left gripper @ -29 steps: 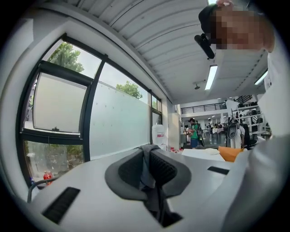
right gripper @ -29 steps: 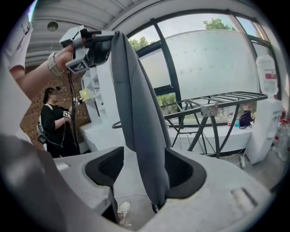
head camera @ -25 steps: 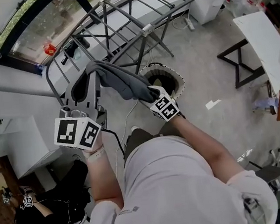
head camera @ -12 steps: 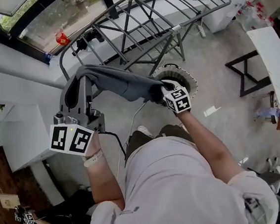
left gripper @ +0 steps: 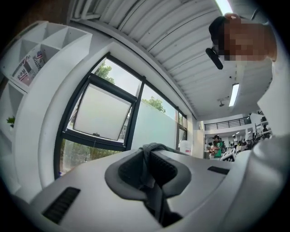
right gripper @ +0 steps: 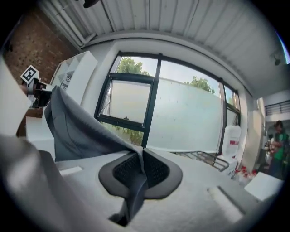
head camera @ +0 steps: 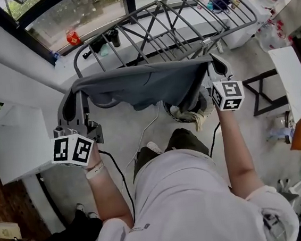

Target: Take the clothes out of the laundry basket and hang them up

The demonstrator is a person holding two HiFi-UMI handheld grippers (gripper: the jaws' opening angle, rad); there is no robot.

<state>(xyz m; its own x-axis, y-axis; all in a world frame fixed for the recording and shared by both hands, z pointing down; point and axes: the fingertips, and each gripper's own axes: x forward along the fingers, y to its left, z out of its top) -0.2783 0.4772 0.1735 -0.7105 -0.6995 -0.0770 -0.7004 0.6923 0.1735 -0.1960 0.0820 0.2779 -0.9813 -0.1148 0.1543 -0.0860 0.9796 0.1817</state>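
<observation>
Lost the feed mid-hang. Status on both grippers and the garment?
Left gripper jaws shut on grey garment, right gripper same. Garment stretched between them above laundry basket. Drying rack just beyond, nothing seen in the way.

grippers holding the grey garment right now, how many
2. The left gripper is shut on the grey garment at its left end, the right gripper at its right end.
</observation>
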